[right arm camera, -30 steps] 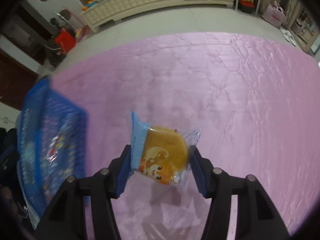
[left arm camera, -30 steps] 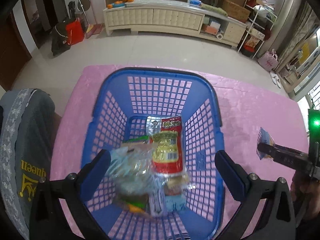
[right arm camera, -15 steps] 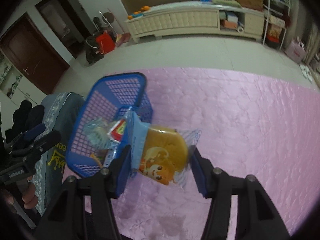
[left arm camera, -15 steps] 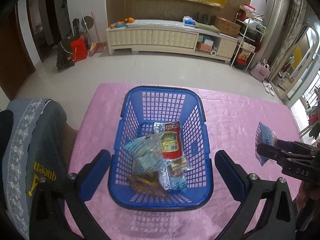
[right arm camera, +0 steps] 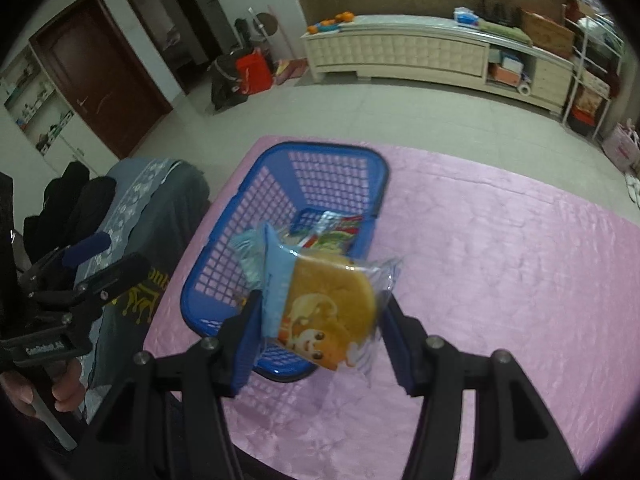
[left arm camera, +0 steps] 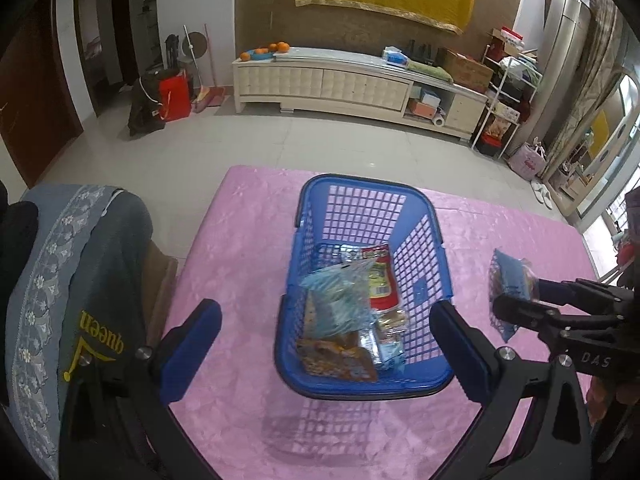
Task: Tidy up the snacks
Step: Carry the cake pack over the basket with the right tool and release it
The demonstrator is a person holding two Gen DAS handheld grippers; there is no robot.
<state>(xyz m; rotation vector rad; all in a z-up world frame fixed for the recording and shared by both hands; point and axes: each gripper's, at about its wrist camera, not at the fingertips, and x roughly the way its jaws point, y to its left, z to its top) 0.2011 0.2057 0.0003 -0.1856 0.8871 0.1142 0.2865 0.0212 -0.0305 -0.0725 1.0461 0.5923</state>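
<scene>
Snacks fill the blue basket (left arm camera: 420,216) in my left wrist view: a red-labelled packet (left arm camera: 382,280), a pale blue crinkled packet (left arm camera: 336,300) and a brown one (left arm camera: 336,358) lie piled on its floor. The basket sits on the pink-covered bench (left arm camera: 240,240). My left claw (left arm camera: 326,344) hangs above the basket's near end with its jaws wide apart and nothing between them. At the right edge I see the right claw (left arm camera: 516,304) clamped on a wrapped bun (left arm camera: 508,284), held in the air beside the basket and clear of its rim. A chair draped in grey-blue cloth (left arm camera: 80,280) stands left of the bench.

From my right wrist view, the right claw (right arm camera: 320,316) grips the bun packet (right arm camera: 332,304) across its width, both pads pressed against the wrapper. The bun is lifted off the bench (right arm camera: 500,280), in front of the basket's (right arm camera: 332,148) near right corner. At the far left a hand (right arm camera: 44,392) holds the left claw (right arm camera: 108,256), its jaws apart.
</scene>
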